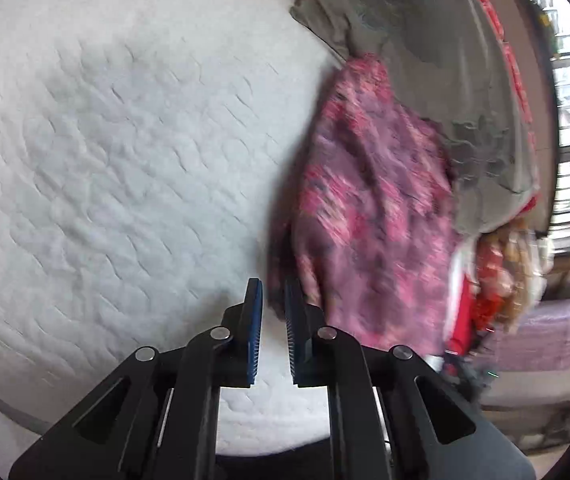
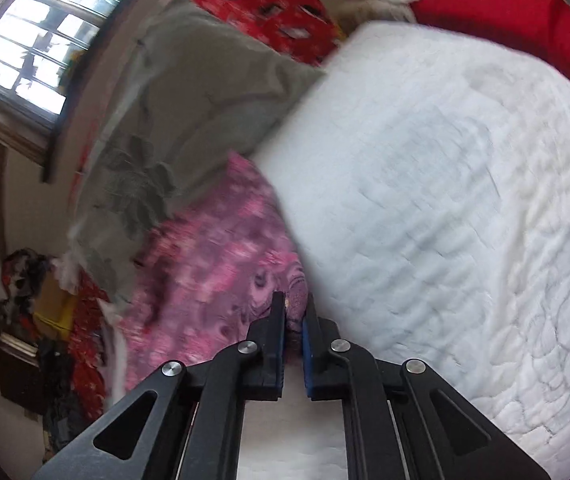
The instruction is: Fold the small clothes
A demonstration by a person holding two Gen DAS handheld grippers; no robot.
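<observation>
Folding is barely beginning: the right gripper [image 2: 293, 312] is pinching the pink floral garment [image 2: 221, 264] above the white quilted mattress [image 2: 445, 200], while the left gripper [image 1: 273, 300] is hovering apart, empty.

Left gripper [image 1: 273, 300]: black linkage arms with silver pivot pins, two fingers [image 1: 253, 328] faced with blue ribbed pads. The fingers stand parted by a narrow gap, roughly parallel, and nothing sits between them. The right-hand finger's outer side lies against or just beside the pink floral garment [image 1: 369, 208]; contact cannot be confirmed because of motion blur.

Right gripper [image 2: 293, 316]: same black build, same blue pads. Its fingers [image 2: 277, 332] are drawn close together and pinch a fold of the pink floral garment between the pads near the tips. Both grippers point forward and slightly downward.
</observation>
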